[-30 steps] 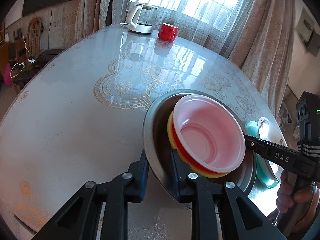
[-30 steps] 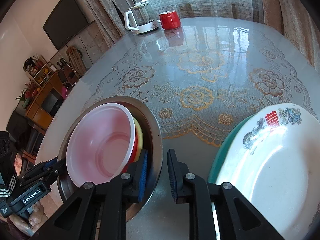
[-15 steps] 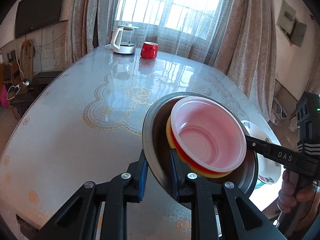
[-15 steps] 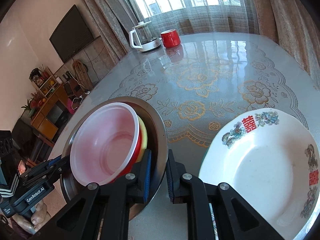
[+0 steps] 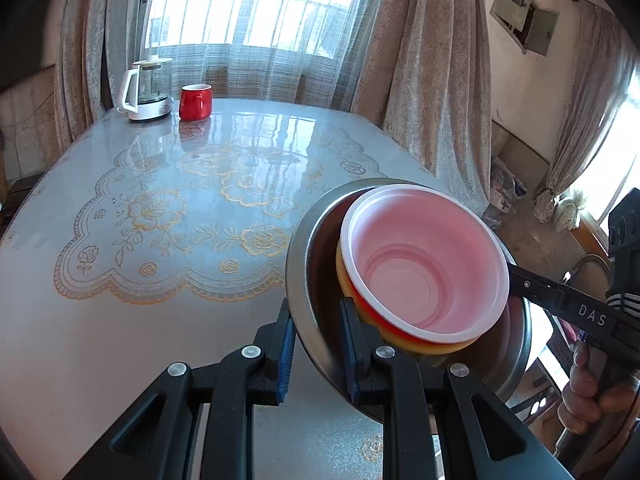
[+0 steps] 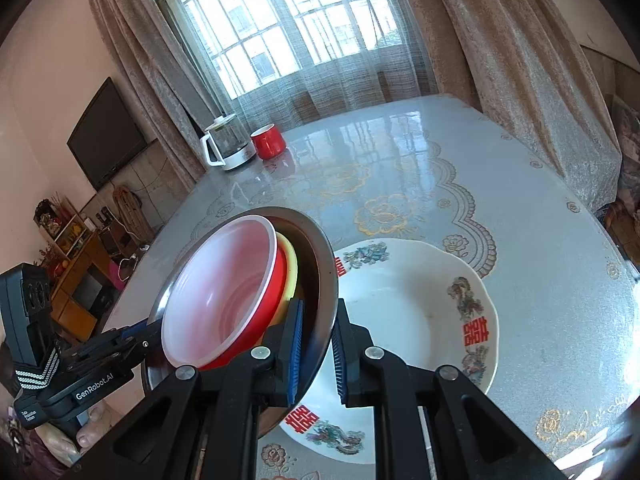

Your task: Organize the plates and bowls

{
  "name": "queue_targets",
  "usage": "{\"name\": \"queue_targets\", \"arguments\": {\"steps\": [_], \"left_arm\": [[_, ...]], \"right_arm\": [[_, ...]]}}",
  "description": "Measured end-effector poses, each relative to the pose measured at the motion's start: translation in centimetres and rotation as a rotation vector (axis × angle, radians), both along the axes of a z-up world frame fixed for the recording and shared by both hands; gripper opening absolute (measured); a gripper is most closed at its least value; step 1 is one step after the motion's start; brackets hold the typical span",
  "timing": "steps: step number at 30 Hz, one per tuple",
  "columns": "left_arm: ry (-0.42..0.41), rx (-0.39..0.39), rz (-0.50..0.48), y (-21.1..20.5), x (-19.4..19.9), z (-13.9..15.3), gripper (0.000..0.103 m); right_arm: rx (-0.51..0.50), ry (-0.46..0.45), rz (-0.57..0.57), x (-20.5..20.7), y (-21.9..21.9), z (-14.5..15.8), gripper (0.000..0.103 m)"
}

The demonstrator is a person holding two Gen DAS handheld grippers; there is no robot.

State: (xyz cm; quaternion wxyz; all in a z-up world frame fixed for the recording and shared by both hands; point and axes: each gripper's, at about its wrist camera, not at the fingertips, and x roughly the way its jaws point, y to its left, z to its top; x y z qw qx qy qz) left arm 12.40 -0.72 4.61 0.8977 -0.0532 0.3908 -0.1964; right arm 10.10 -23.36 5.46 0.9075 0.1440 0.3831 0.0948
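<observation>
**Bowl stack up off the table, both rims pinched**

Lifted since a second ago: steel bowl [image 5: 316, 280] with the nested stack now clear of the table [image 5: 168, 320], tipped up more, room and window filling more of both views; white plate [image 6: 420, 312] left behind on the table, showing in the right view just below and beside the raised bowl; teal plate seen under it earlier no longer visible.

Left gripper [image 5: 316, 344] pinching the steel bowl's near rim, one pad outside, one inside the wall; right gripper [image 6: 316, 344] clamped on the opposite rim the same way, jaws nearly together since the wall is thin; so carried two-handed, in the air above the table edge.

Inside: pink bowl [image 5: 424, 268] on top, red bowl [image 6: 276, 284] under it, yellow bowl [image 6: 290, 264] under that, all loose in the steel one and leaning toward the low side.

Handling guess: steel stiff, smooth, probably slick against the pads; plastic bowls light, nothing holding them but gravity, so likely to slide or tip out if tilted further; best kept level, grips opposite each other on the rim as now, no twisting one side ahead of the other; plate looks ceramic, chippy, worth setting down gently if the bowl goes onto it.

Kettle [image 5: 146, 90] and red mug [image 5: 195, 101] well away at the far side, no obstacle.
</observation>
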Motion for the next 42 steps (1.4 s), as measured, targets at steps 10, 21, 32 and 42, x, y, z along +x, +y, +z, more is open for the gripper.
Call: {"name": "queue_targets", "arguments": {"steps": [10, 21, 32, 42], "left_arm": [[0.058, 0.037, -0.053, -4.9, 1.9, -1.9, 0.021], [0.085, 0.06, -0.085, -6.4, 2.0, -3.2, 0.022], [0.088, 0.073, -0.06, -7.0, 2.0, -3.6, 0.022], [0.081, 0.069, -0.043, -6.9, 1.4, -3.7, 0.024]], "right_arm": [[0.006, 0.047, -0.112, 0.4, -4.3, -2.0, 0.015], [-0.046, 0.115, -0.164, 0.9, -5.6, -4.7, 0.014], [-0.021, 0.105, -0.172, 0.7, -6.2, -5.1, 0.015], [0.042, 0.073, -0.168, -0.7, -6.9, -4.8, 0.027]]}}
